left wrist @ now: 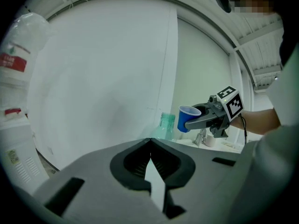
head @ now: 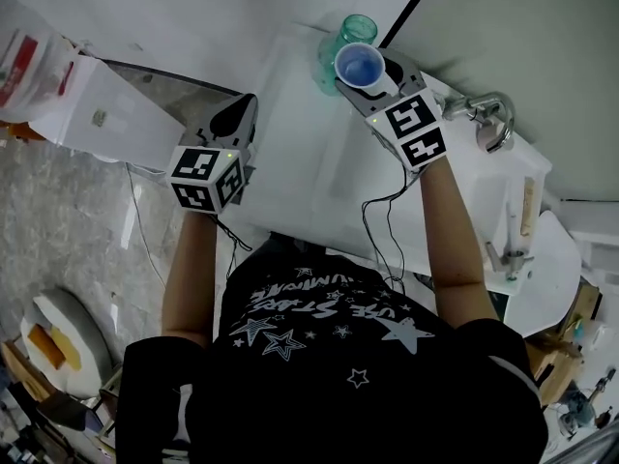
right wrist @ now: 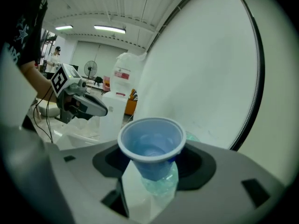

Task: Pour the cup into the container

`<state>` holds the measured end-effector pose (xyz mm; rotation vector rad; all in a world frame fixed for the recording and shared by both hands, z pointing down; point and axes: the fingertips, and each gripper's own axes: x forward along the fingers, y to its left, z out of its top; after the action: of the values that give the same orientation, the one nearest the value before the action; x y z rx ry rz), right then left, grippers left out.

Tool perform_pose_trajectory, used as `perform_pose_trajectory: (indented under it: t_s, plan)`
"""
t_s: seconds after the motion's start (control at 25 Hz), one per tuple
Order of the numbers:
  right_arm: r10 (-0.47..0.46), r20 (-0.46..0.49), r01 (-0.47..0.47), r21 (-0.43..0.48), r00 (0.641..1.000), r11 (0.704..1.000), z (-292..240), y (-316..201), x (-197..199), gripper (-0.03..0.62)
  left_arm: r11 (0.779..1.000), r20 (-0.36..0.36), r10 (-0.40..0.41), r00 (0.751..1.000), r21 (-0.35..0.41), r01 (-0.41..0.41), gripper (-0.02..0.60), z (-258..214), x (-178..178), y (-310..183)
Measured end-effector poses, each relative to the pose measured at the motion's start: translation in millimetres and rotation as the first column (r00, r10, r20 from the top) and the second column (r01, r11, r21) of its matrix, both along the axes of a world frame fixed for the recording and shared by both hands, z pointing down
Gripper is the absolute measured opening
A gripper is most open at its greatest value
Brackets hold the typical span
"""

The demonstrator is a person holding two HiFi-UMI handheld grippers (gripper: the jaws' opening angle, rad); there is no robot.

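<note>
Your right tool (head: 366, 77) grips a blue cup (right wrist: 150, 141) mouth up, held just beside the top of the green see-through container (head: 356, 25) on the white desk (head: 309, 162). Only the right gripper view looks down into the cup's pale inside. Only the left gripper view shows your left tool (left wrist: 150, 146) closed and empty. The red label (right wrist: 122, 73) on the plastic bag is too small to read.

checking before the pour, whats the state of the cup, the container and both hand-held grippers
blue cup: upright, gripped, not tipped yet
green container: standing upright, mouth looks open
right hand-held gripper: shut on the blue cup
left hand-held gripper: shut, nothing between its jaws
</note>
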<state>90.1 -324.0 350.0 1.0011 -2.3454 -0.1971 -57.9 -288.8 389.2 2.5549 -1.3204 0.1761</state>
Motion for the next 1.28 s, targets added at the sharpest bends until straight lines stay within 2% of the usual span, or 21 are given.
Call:
perform_pose_trajectory:
  t_s: [0.16,0.52,0.88,1.28]
  plan:
    - [-0.052,0.053,0.053,-0.016,0.997,0.998,21.8,15.3,-24.2,0.284,0.999,0.016,-0.027,0.999,-0.02,0.028,0.009,9.2,-11.3,14.5]
    - [-0.142,0.102,0.151,-0.09,0.985,0.984,76.0,43.2,-77.8,0.284,0.997,0.041,-0.051,0.998,-0.063,0.054,0.009,32.6,-29.8,40.7]
    - [-0.132,0.153,0.156,-0.157,0.979,0.975,126.3,39.3,-102.1,0.287,0.989,0.054,-0.067,0.996,-0.13,0.073,0.009,69.9,-49.3,36.3]
    - [-0.085,0.179,0.124,-0.216,0.98,0.968,172.6,27.4,-120.1,0.29,0.984,0.069,-0.013,0.998,-0.176,0.025,0.009,94.9,-56.2,24.9]
